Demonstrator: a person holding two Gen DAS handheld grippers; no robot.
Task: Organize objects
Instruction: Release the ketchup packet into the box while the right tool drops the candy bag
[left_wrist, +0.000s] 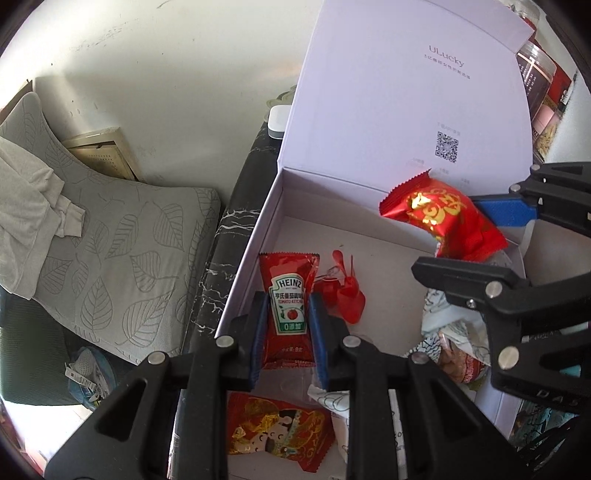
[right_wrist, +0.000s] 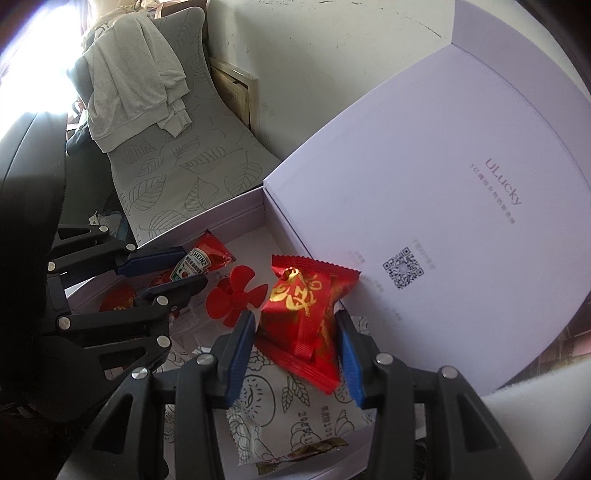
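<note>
A white box (left_wrist: 258, 229) (right_wrist: 221, 210) stands with its lid (left_wrist: 406, 92) (right_wrist: 461, 221) raised. My left gripper (left_wrist: 288, 314) (right_wrist: 177, 267) is shut on a red Heinz ketchup packet (left_wrist: 288, 306) (right_wrist: 199, 258), held over the box's left side. My right gripper (right_wrist: 295, 332) (left_wrist: 476, 236) is shut on a red snack packet with gold print (right_wrist: 306, 310) (left_wrist: 443, 218) above the box's right part. On the box floor lie a red plastic fan (left_wrist: 347, 291) (right_wrist: 236, 295), a white snack bag with line drawings (right_wrist: 288, 406) (left_wrist: 447, 325) and a red cartoon packet (left_wrist: 273, 432).
The box sits on a dark marble tabletop (left_wrist: 221, 258). To its left stands a chair with a grey leaf-pattern cushion (left_wrist: 122, 251) (right_wrist: 192, 162) and a light garment (left_wrist: 26, 184) (right_wrist: 133, 81) draped over it. Jars (left_wrist: 535, 74) stand behind the lid.
</note>
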